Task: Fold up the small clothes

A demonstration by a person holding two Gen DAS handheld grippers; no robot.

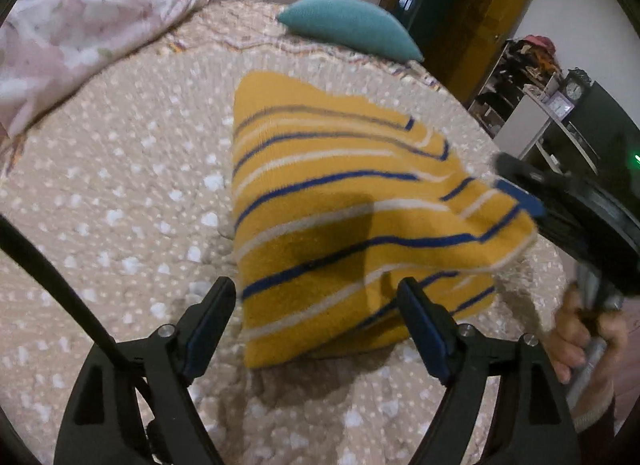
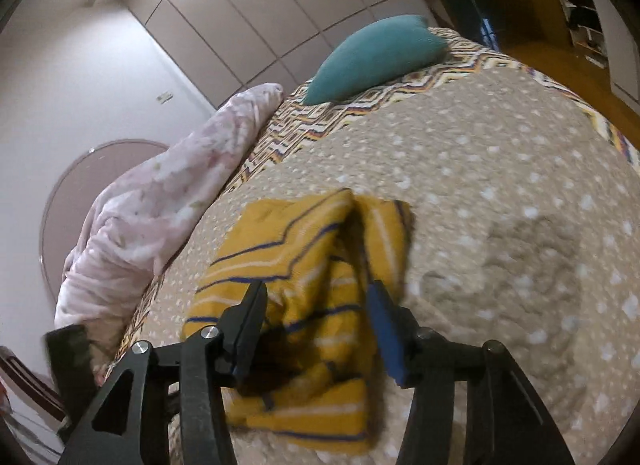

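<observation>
I am looking at the sweater (image 1: 340,217) lying on the bed (image 1: 120,205), near its middle. Behind it, a cushion (image 1: 348,25) is resting at the far end, and a blanket (image 1: 80,33) is lying heaped along the bed's left side. My left gripper (image 1: 316,297) is hovering before the sweater's near edge, while my right gripper (image 2: 316,305) is hanging over its right side.

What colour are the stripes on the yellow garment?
The garment has blue and white stripes on mustard yellow; the left wrist view shows them best.
</observation>
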